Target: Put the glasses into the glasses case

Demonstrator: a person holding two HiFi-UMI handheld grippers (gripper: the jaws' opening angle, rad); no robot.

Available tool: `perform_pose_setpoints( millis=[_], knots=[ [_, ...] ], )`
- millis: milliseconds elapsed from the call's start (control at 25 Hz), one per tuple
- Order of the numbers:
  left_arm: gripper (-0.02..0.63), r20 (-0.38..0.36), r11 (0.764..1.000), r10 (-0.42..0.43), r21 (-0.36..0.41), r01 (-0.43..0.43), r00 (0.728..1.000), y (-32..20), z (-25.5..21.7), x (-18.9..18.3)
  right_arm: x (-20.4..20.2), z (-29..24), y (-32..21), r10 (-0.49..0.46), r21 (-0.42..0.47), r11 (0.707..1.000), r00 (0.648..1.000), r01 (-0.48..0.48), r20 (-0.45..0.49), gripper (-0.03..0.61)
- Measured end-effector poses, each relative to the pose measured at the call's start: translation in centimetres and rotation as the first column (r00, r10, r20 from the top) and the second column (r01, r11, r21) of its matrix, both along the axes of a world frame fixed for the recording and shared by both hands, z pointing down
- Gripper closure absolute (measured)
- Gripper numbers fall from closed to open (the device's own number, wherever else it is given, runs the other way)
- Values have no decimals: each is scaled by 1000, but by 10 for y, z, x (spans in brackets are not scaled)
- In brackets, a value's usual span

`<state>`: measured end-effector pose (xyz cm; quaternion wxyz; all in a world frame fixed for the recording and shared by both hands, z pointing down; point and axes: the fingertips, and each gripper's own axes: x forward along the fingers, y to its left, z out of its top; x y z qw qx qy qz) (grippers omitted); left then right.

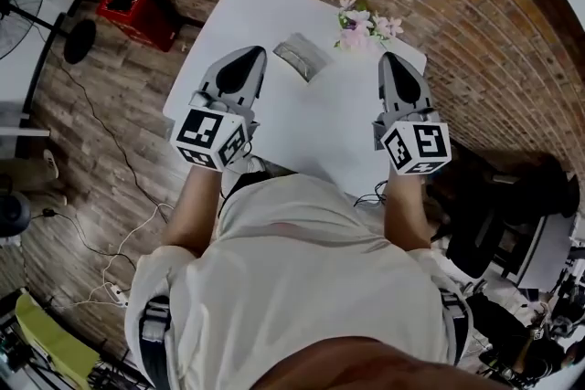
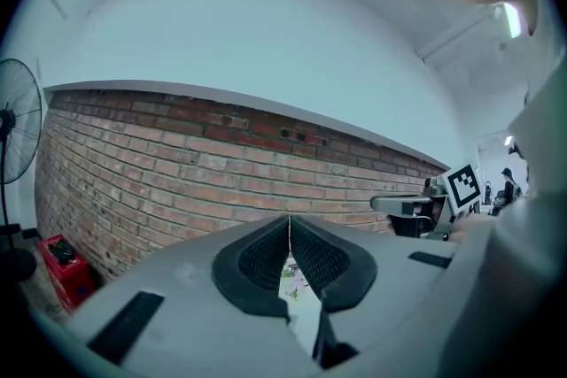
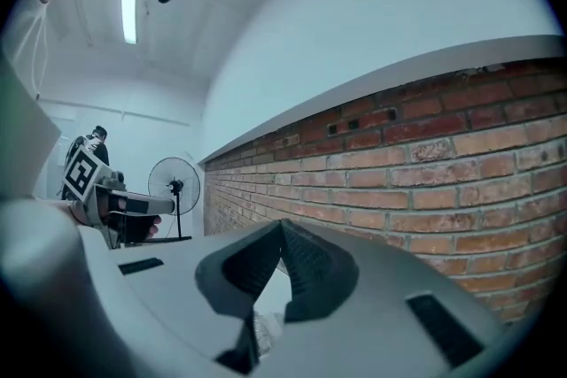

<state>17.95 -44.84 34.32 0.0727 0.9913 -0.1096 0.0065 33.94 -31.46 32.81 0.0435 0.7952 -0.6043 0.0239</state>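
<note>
Both grippers closed and empty, with the glasses case on the table between them

The left gripper and the right gripper hover over the white table, and each gripper view shows the jaws pressed together with nothing between them. The grey glasses case lies between the two tips and about level with both, and the left gripper looks the nearer. The case's long axis runs on a slant, with its left end farther from the person than its right end. Flowers stand just beyond the case, to its right. The glasses cannot be picked out apart from the case, so whether they lie inside it or out of sight is unclear. By this layout, a reach for the case would probably fall to the left gripper, moving to its right
</note>
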Motion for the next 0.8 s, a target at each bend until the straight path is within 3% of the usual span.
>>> perform_pose_setpoints(
  millis=[800],
  knots=[
    [595, 8, 1000, 11, 0, -11, 1000, 14, -4, 1, -7, 10, 7, -44, -10, 999, 999, 44, 13, 526]
  ],
)
